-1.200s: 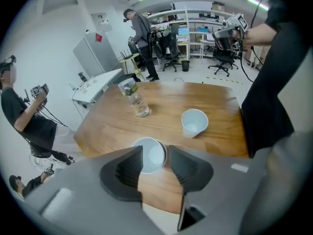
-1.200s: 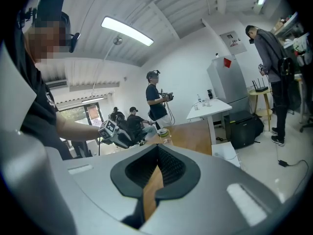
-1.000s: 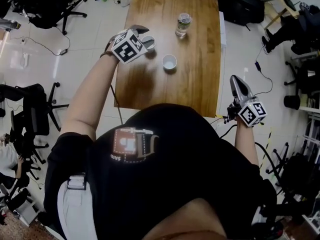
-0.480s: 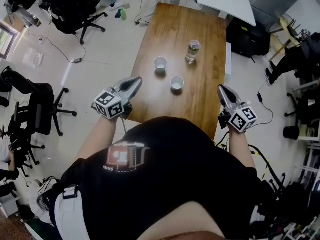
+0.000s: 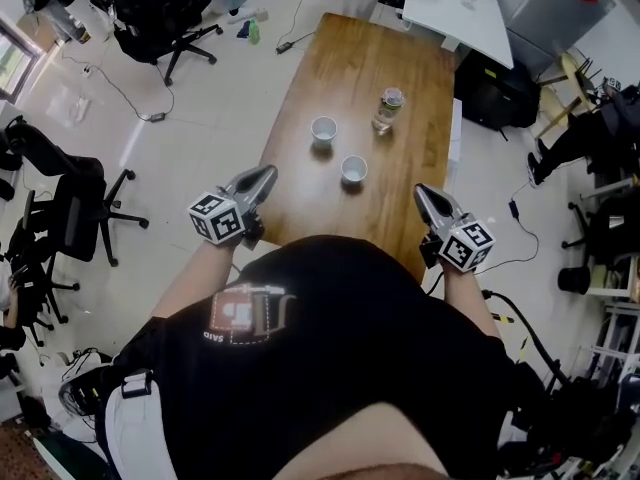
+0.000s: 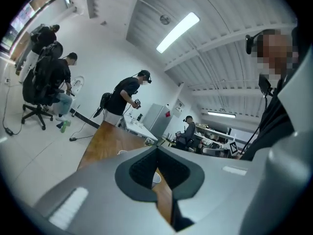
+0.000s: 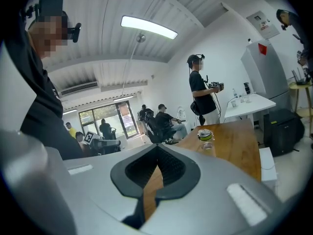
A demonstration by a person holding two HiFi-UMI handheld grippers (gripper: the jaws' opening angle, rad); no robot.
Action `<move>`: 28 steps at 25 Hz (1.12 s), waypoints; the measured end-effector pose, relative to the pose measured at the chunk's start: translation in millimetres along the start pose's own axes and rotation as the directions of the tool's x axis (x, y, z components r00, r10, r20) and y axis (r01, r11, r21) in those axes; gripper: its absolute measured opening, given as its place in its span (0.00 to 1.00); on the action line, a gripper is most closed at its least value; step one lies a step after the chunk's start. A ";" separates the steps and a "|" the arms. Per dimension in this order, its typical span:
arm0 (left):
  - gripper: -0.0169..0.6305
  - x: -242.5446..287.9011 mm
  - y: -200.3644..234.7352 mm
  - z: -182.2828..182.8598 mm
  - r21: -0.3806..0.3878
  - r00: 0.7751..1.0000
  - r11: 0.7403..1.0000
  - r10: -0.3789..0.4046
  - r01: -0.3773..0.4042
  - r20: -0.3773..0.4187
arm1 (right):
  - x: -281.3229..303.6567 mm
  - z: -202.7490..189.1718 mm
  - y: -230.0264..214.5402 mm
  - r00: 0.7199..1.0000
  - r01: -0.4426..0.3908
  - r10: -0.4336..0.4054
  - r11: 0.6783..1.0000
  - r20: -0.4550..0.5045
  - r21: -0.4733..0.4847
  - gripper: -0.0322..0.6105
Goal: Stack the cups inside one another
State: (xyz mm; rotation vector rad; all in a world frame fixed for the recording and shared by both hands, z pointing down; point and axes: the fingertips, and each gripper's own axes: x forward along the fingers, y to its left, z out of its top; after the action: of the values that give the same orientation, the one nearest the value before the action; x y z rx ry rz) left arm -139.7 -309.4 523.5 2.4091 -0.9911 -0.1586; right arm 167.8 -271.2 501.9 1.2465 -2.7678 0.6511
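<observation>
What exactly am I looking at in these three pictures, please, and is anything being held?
There is no robot here: a person holds a two-jaw claw in each hand. The head view comes from a camera on the person's head, looking steeply down. The other two views come from a camera riding on each claw. The left claw and the right claw are both shut and empty. On the wooden table stand a white cup, a second white cup, apart and not yet stacked, and a clear container.
</observation>
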 end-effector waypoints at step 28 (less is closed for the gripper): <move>0.03 25.4 -29.2 1.3 0.112 0.992 0.988 -0.098 0.107 -0.077 | -23.3 11.7 -13.9 0.994 0.082 -0.085 0.996 0.073 0.042 0.07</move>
State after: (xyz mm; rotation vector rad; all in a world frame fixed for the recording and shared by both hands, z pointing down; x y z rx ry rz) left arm -103.5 -310.0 509.7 2.5542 -0.8665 -0.0522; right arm 195.3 -267.4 491.5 1.4143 -2.7565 0.6693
